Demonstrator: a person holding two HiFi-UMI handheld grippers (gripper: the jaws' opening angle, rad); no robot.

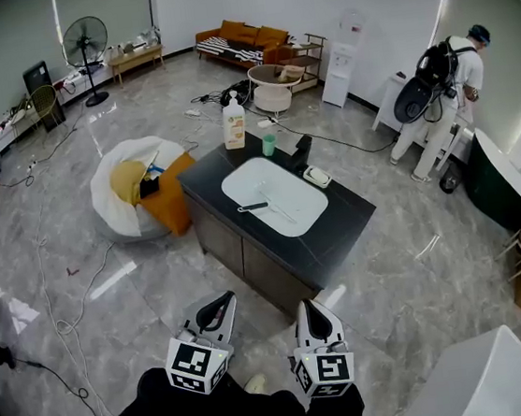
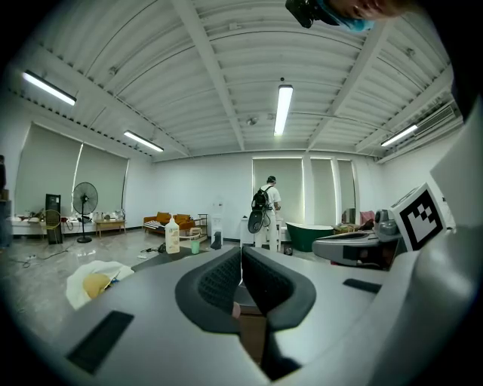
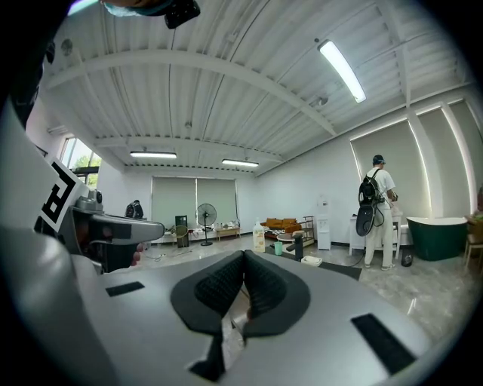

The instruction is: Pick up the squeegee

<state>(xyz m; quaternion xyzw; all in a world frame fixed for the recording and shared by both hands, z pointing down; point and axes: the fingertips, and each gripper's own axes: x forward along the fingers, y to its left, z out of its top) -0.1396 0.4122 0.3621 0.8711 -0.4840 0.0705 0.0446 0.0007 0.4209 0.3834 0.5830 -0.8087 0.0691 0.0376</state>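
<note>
Your left claw and right claw are closed and empty, well apart from the squeegee lying in the white sink in the surface.

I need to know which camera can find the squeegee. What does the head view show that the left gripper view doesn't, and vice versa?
Only the head view shows the black-handled squeegee, lying in the white sink basin of the black countertop. Only the left gripper view shows the white beamed ceiling with its tube lights. Both show the left hand-held gripper, jaws together and empty, the white pump bottle, the black standing fan and the orange sofa.
</note>
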